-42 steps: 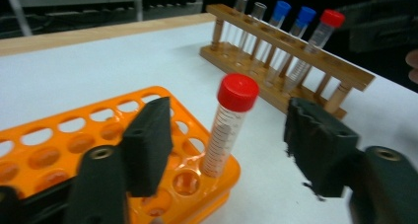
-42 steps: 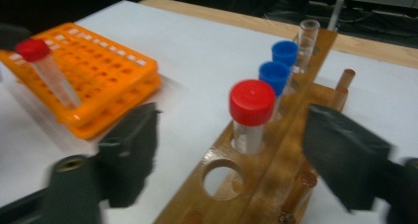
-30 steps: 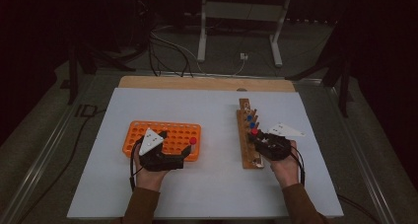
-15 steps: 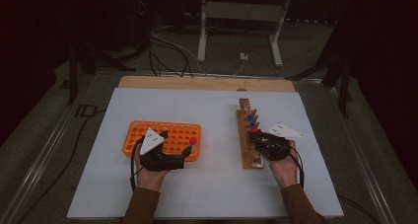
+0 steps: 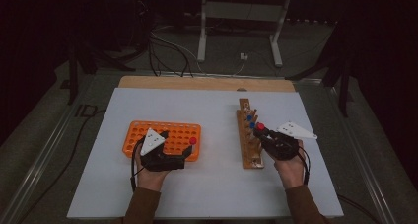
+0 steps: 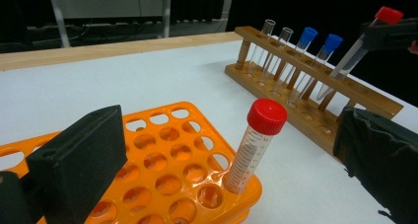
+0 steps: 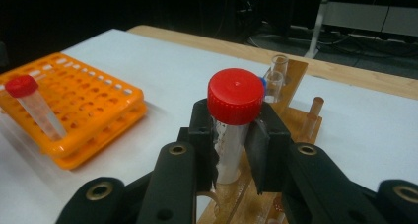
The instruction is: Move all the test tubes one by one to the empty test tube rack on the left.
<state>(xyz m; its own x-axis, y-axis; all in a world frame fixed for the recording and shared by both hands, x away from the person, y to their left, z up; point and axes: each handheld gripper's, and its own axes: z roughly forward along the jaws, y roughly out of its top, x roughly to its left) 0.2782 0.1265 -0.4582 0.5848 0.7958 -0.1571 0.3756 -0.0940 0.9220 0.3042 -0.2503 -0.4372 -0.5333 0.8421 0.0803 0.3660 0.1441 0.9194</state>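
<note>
My right gripper (image 7: 236,135) is shut on a clear tube with a red cap (image 7: 235,95), just below the cap. The tube leans over the wooden rack (image 5: 249,152), its lower end at a hole in the top rail (image 6: 320,93). Two blue-capped tubes (image 6: 320,39) and two uncapped ones (image 6: 276,31) stand farther along that rack. Another red-capped tube (image 6: 256,145) stands in a corner hole of the orange rack (image 5: 162,135). My left gripper (image 6: 224,135) is open, with one jaw on either side of that tube and touching nothing.
Both racks sit on a white sheet (image 5: 212,184) over a wooden table whose bare edge (image 5: 207,83) runs along the back. Behind the table are dark floor, cables and a metal stand (image 5: 241,17). The white sheet separates the two racks.
My right gripper has shifted slightly up and away with the red-capped tube. The left gripper has stayed put at the orange rack.
</note>
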